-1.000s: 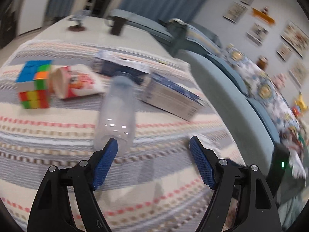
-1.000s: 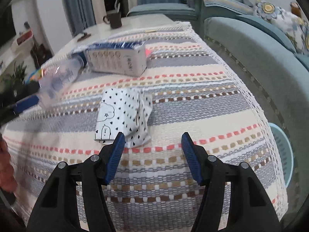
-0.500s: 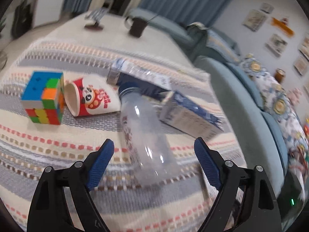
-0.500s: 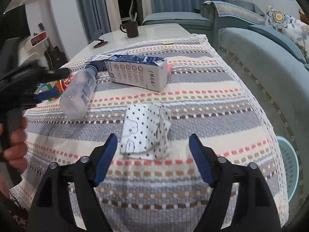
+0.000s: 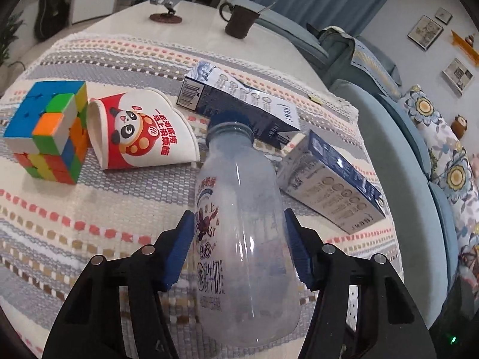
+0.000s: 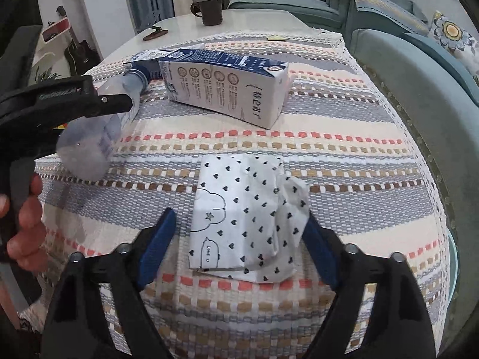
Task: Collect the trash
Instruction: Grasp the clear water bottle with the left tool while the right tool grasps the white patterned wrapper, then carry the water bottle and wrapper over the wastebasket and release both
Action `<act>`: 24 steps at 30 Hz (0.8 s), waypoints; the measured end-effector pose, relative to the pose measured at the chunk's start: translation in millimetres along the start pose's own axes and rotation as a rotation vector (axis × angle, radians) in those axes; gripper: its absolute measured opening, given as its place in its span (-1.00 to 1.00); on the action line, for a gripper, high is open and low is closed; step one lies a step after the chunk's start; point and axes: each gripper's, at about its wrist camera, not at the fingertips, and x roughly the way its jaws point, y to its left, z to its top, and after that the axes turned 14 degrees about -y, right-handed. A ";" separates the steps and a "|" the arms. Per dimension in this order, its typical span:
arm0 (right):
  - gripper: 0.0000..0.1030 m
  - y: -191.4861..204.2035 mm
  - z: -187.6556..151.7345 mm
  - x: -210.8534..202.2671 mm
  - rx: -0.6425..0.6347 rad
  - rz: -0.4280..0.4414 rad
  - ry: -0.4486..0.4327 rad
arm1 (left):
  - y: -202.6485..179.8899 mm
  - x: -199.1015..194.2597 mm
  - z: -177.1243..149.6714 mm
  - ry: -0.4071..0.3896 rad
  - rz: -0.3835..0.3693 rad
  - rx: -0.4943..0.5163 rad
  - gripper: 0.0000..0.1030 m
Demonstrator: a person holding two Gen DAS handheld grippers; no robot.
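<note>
While half a second ago the left gripper [image 5: 239,248] stood wide apart around the plastic bottle [image 5: 242,227], its blue pads [image 5: 182,248] now press both sides of the bottle body, so it is clamped on it, with the bottle near the milk carton [image 5: 329,188] on the striped cloth [image 5: 89,209]. The right gripper [image 6: 239,248] has come closer to the heart-print paper packet [image 6: 242,212] and is spread open at both its sides, not touching. I judge the bottle is ready to be lifted, and the packet comes next.
</note>
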 end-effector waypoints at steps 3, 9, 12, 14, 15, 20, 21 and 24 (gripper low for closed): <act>-0.12 3.3 -0.5 -3.9 -0.017 -0.003 -0.014 | -3.1 -13.7 -5.5 -0.021 -0.028 -0.002 0.11; -0.58 -12.4 -2.1 -21.2 0.030 0.033 -0.054 | -13.1 -47.9 -26.3 -0.071 -0.086 -0.020 0.11; -0.62 -29.7 -1.9 -42.1 0.070 0.014 -0.094 | -29.1 -63.0 -33.9 -0.083 -0.134 0.003 0.11; -0.62 -40.4 -1.2 -58.1 0.089 -0.005 -0.122 | -45.0 -72.7 -36.3 -0.089 -0.171 0.033 0.11; -0.63 -45.5 -0.1 -64.0 0.098 -0.013 -0.134 | -56.0 -79.0 -37.2 -0.093 -0.195 0.051 0.11; -0.63 -87.3 5.1 -113.0 0.156 -0.069 -0.214 | -104.8 -104.1 -39.5 -0.114 -0.293 0.101 0.11; -0.63 -95.5 6.0 -121.0 0.165 -0.079 -0.228 | -120.1 -109.9 -40.2 -0.121 -0.314 0.117 0.11; -0.63 -124.8 6.4 -152.2 0.176 -0.143 -0.279 | -158.0 -119.3 -46.0 -0.137 -0.347 0.166 0.11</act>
